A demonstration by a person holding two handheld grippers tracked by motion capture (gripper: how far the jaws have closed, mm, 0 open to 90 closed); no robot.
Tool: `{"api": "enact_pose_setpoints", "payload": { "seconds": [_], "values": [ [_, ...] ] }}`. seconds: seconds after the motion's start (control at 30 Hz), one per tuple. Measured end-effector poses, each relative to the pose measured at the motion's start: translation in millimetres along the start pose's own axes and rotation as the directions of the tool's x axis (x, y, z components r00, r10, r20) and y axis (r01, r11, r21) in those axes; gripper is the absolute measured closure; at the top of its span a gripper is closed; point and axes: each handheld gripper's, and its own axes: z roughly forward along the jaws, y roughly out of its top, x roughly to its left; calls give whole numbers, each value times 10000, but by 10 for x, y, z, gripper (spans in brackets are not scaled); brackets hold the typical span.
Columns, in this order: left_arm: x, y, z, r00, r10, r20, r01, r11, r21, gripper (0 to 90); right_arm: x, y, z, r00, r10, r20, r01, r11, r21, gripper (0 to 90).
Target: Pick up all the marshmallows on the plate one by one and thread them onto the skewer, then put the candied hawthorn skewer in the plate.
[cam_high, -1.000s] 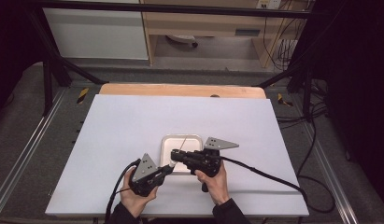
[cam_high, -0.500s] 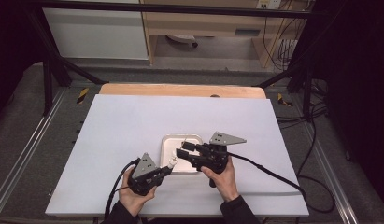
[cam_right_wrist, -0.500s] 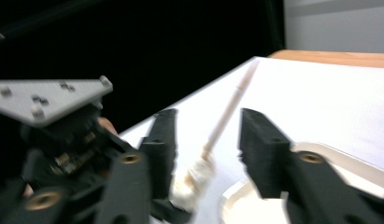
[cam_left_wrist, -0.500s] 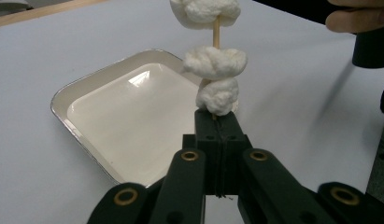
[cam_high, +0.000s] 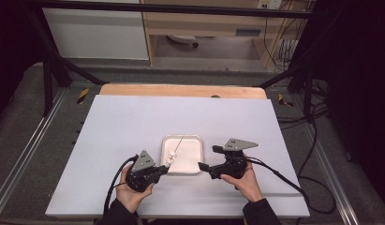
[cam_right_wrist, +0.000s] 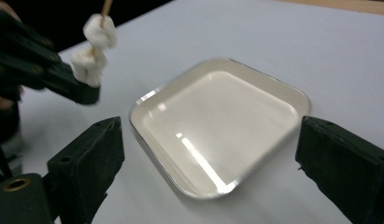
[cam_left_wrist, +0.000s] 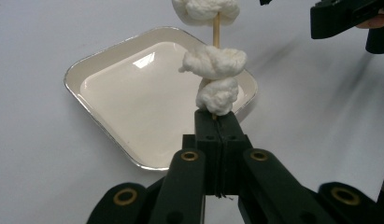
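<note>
A thin wooden skewer [cam_high: 179, 142] carries white marshmallows [cam_high: 170, 157] near its lower end and slants up over a square white tray [cam_high: 192, 165]. My left gripper [cam_high: 165, 166] is shut on the skewer's lower end. In the left gripper view the shut jaws [cam_left_wrist: 217, 125] clamp the stick just below the marshmallows [cam_left_wrist: 216, 74]. My right gripper [cam_high: 210, 157] stands just right of the tray. Its jaws have just been opening and now stand wide, with nothing held between them. In the right gripper view [cam_right_wrist: 213, 177] the tray [cam_right_wrist: 273, 88] lies beyond the two spread pads [cam_right_wrist: 89, 158].
The tray sits on a white board [cam_high: 134, 122] with a wooden table edge [cam_high: 181, 90] behind it. A cable [cam_high: 279, 173] trails from the right gripper toward the board's right corner. In the right gripper view the left gripper [cam_right_wrist: 45, 70] and its marshmallows [cam_right_wrist: 96, 44] hang at upper left.
The right gripper has pulled away from the skewer to the right of the tray, and its jaws have spread from nearly shut to wide. The left gripper has kept still with the skewer.
</note>
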Motion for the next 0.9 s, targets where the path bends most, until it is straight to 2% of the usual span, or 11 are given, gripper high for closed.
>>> {"api": "enact_pose_setpoints", "payload": {
  "seconds": [0.1, 0.2, 0.3, 0.47, 0.63, 0.7, 0.9],
  "values": [
    [40, 5, 2, 9999, -93, 53, 91, 9997, 237, 892, -107, -91, -59, 9977, -318, 601, 269, 9964, 800, 12],
    [88, 15, -5, 9997, -236, 54, 233, 9987, 460, 891, -181, -188, -130, 9923, -465, 1147, 339, 9934, 1099, 13],
    [120, 36, -13, 9995, -316, 13, 314, 9975, 625, 891, -265, -278, -224, 9932, -131, 1155, 1, 9938, 1112, 8],
    [178, 114, 2, 9991, -411, -34, 413, 9937, 1045, 889, -364, -393, -380, 9873, -160, 1579, -50, 9913, 1317, 7],
    [223, 218, 110, 9993, -371, -72, 378, 9852, 1673, 888, -432, -512, -513, 9834, -85, 1810, -176, 9898, 1416, 7],
    [229, 253, 160, 9994, -283, -203, 315, 9831, 1805, 887, -456, -543, -550, 9828, -30, 1844, -231, 9900, 1394, 7],
    [254, 321, 292, 9990, -398, -213, 433, 9772, 2078, 886, -476, -590, -620, 9815, 101, 1911, -363, 9903, 1338, 7]
  ]
}}
